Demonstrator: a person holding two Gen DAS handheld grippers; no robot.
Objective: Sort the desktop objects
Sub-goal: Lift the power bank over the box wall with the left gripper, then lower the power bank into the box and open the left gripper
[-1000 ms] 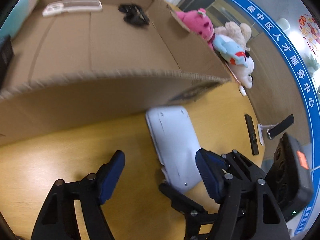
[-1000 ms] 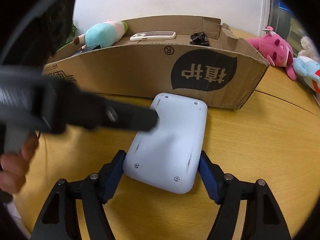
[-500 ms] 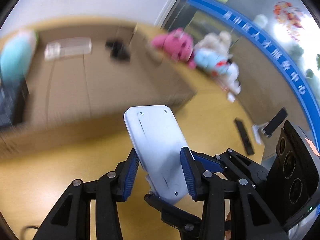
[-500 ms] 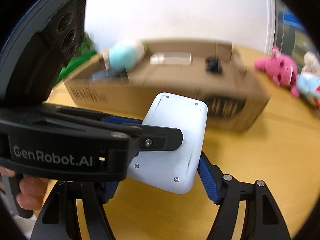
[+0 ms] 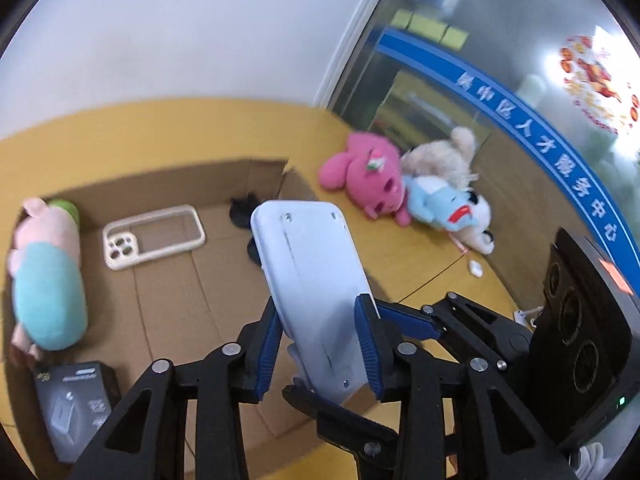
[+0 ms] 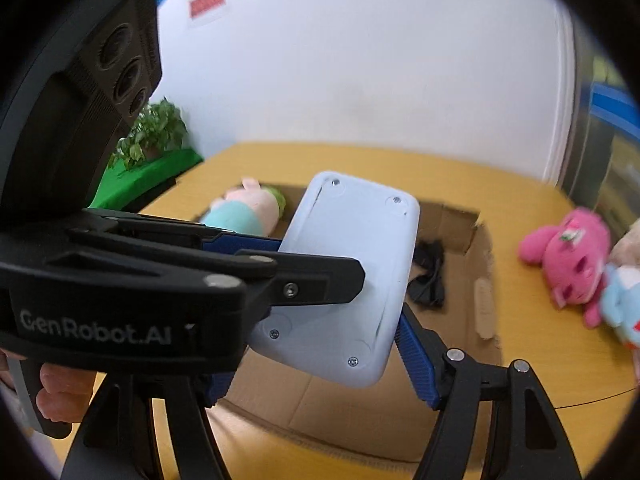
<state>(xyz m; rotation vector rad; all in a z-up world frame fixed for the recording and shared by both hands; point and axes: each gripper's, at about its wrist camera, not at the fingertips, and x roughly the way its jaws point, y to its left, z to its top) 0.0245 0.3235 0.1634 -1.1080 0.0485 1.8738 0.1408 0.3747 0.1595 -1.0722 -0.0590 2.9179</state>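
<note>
Both claws, left claw point(image 5: 318, 344) closing and right claw point(image 6: 320, 354) wide, pinch the white device point(image 5: 310, 280) over the cardboard box point(image 5: 168, 280); uneven squeeze could twist it loose.

Counted: one cardboard box point(image 5: 168, 184); one white device point(image 5: 312, 280); four plush toys, one point(image 5: 48, 276) inside the box, three point(image 5: 372, 180) at the tabletop's far edge; one phone case point(image 5: 154, 236); one dark packet point(image 5: 72, 404); one earbud point(image 5: 475, 268).

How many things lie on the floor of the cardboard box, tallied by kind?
Plush toy: 1
Phone case: 1
Black retail package: 1
Small black item: 1
Total: 4
</note>
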